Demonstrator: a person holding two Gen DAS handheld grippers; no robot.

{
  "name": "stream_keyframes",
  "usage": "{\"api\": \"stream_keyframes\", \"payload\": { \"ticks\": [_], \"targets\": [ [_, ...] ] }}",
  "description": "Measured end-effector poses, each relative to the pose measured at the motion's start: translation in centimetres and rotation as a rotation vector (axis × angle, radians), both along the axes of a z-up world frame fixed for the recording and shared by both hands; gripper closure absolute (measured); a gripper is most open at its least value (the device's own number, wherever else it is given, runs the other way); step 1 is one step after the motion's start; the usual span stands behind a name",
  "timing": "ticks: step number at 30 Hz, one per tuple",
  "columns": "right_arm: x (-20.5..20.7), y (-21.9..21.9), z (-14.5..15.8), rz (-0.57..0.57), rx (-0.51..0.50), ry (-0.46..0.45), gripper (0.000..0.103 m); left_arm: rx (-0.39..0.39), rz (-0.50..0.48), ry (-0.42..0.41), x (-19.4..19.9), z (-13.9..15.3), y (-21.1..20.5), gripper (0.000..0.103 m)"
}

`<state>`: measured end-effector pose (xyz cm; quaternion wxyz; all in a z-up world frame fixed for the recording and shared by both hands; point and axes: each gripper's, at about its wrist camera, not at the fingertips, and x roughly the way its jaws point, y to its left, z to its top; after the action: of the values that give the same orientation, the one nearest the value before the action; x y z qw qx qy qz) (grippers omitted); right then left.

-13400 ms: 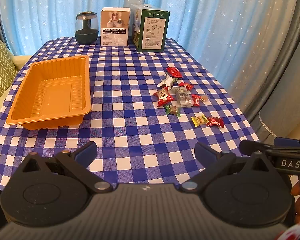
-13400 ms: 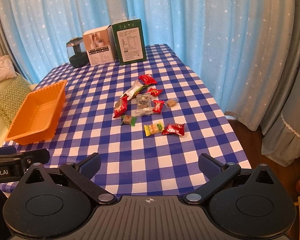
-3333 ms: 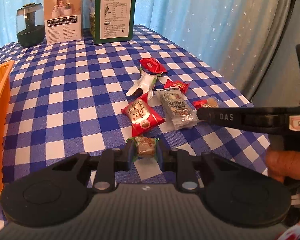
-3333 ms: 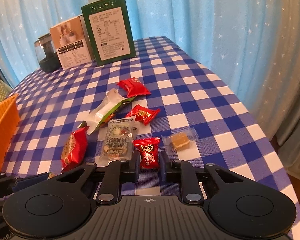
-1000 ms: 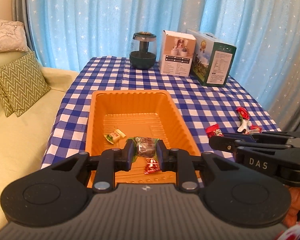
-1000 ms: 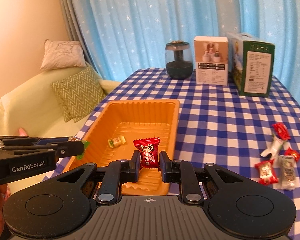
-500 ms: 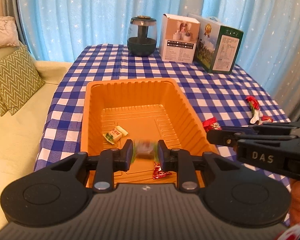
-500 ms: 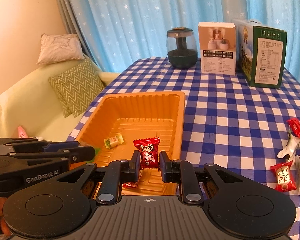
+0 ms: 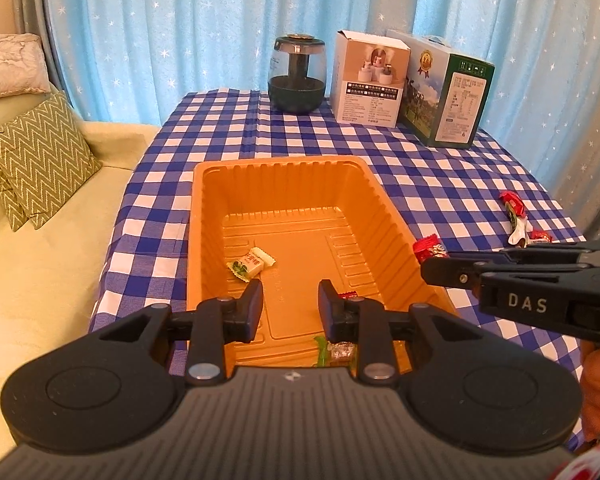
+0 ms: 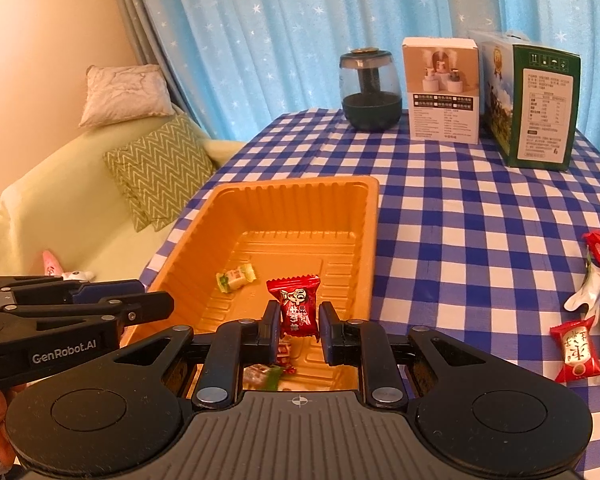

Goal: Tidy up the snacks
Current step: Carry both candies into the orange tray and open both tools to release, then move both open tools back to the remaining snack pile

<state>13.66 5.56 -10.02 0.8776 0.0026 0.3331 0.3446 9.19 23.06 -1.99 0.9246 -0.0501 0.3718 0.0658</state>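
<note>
- Left gripper [image 9: 290, 302]: jaws opening, nothing between them; green-wrapped candy [image 9: 336, 350] lies in the orange tray [image 9: 384, 204] just below its fingertips.
- Right gripper [image 10: 299, 322] pinches a red candy [image 10: 296, 308] above the tray.
- Three sweets lie in the tray; loose snacks [image 10: 580, 320] wait well right of the fingers.

Warm, even indoor light, soft shadows; sharp centres, fisheye bending and dark vignetted corners.
</note>
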Motion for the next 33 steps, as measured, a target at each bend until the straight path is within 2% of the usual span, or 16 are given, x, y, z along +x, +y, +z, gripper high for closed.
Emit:
{"api": "stream_keyframes", "payload": {
  "ticks": [3, 6, 13, 18, 20, 23, 33],
  "targets": [
    [0.4, 0.2, 0.0, 0.020, 0.032, 0.023, 0.082, -0.004, 0.009, -0.006, -0.4, 0.3, 0.2, 0.077],
    [0.8, 0.0, 0.0, 0.024, 0.047, 0.051, 0.076, -0.008, 0.018, -0.020, -0.9, 0.8, 0.3, 0.076],
    [-0.1, -2.9, 0.3, -0.039, 0.056, 0.063, 0.074, -0.027, 0.033, -0.051, -2.0, 1.8, -0.6, 0.073],
    [-1.5, -5.9, 0.3, -0.100, 0.057, 0.073, 0.074, -0.036, 0.023, -0.064, -2.8, 2.2, -2.2, 0.068],
    [-2.2, -7.1, 0.4, -0.122, 0.051, 0.068, 0.073, -0.043, 0.016, -0.075, -3.2, 2.4, -3.0, 0.059],
    [-3.4, -8.9, 0.3, -0.154, 0.033, 0.053, 0.072, -0.050, 0.001, -0.079, -3.7, 2.5, -4.5, 0.058],
    [-6.8, -15.2, 0.1, -0.266, 0.007, 0.024, 0.056, -0.076, -0.064, -0.075, -4.9, 2.2, -9.8, 0.052]
  ]
}}
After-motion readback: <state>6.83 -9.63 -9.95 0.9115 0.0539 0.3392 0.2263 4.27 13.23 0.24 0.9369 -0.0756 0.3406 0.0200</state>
